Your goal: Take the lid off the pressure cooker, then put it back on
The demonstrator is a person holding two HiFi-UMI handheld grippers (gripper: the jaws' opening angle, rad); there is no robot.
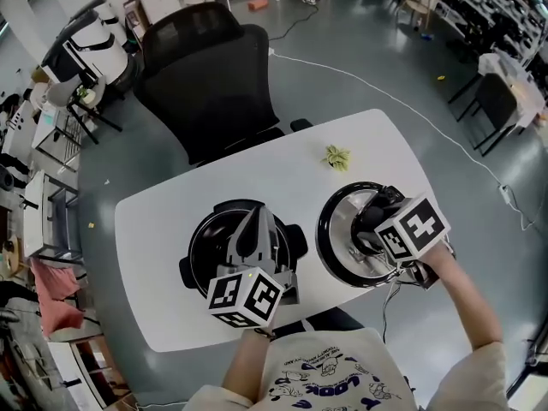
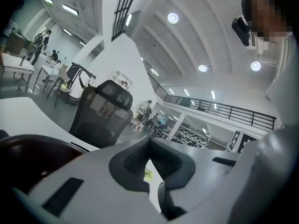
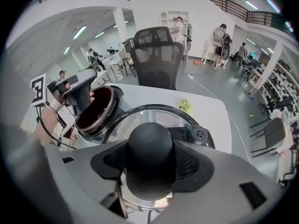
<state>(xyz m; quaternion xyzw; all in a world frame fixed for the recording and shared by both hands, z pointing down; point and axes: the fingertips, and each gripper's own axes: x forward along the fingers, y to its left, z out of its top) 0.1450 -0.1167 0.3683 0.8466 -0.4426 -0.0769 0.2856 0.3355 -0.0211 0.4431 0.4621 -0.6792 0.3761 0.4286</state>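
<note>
My right gripper (image 1: 370,223): fingers (image 3: 196,164) spread wide, clamped on either side of the black knob (image 3: 150,148) of the lid (image 1: 338,234). The lid is off the pressure cooker (image 1: 205,242), just right of it over the white surface (image 1: 154,229); can't tell whether its rim touches down. My left gripper (image 1: 254,219): fingers (image 2: 131,164) pressed together, holding nothing, above the open cooker.

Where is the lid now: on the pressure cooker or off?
Off. The lid is beside the open cooker, its knob clamped in the right gripper.
</note>
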